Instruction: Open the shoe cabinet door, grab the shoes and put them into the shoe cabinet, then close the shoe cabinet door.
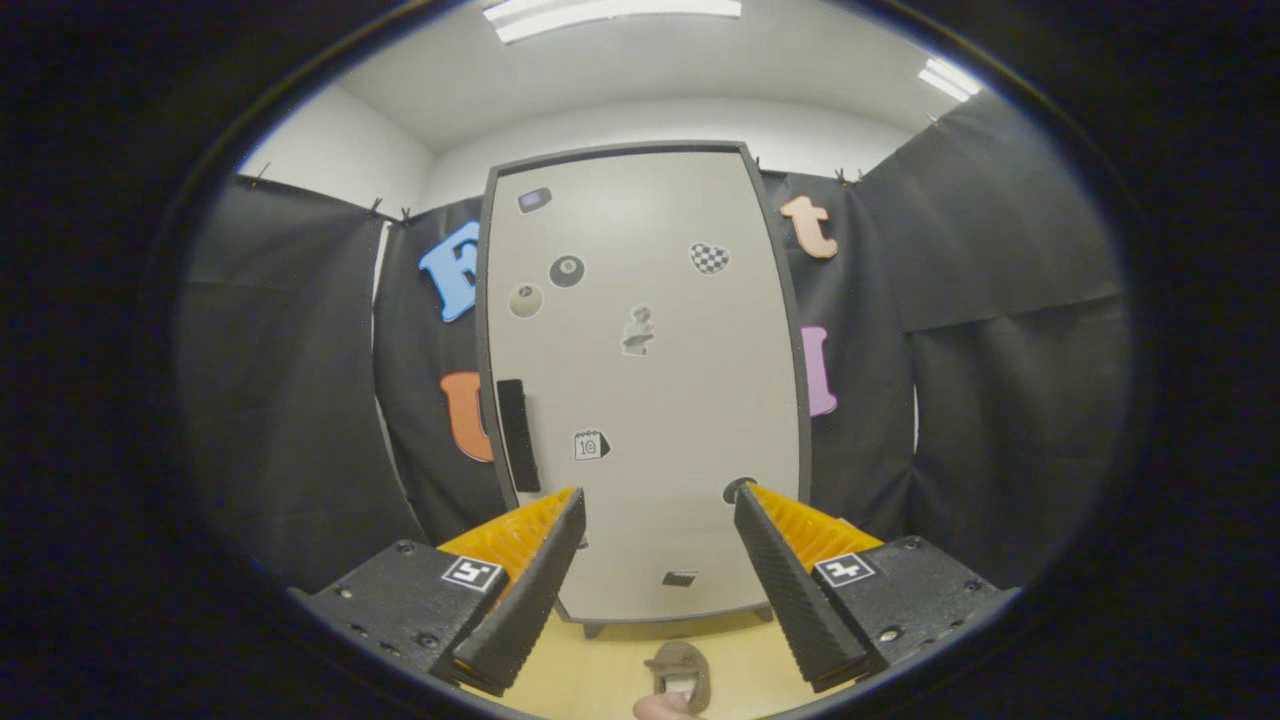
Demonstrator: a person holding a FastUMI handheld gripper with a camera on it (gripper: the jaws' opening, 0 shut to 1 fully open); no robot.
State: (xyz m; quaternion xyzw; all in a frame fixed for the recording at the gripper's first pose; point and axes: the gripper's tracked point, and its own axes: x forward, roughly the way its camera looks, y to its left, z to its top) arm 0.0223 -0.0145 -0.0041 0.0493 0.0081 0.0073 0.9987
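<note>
The gripper (660,505) is released: its 2 fingers stand wide apart with nothing between them, pointing toward the shoe cabinet (640,380), which rises upright straight ahead and beyond the fingertips. The cabinet door (660,400) is flat against the frame, a pale panel inside a dark grey border, so it reads as closed. A black vertical handle (518,435) sits on the door's left side, just above and beyond the left finger (530,590). The right finger (790,590) reaches up near the door's lower right part. Several small stickers (566,271) dot the door, among them 2 round ball shapes, a checkered heart and a small calendar shape. The cabinet stands on short legs on a light wooden floor (610,670). On that floor, below the gap between the fingers and in front of the cabinet, lies a brownish shoe (680,672), partly cut off from sight. Black cloth hangs behind and to both sides of the cabinet
</note>
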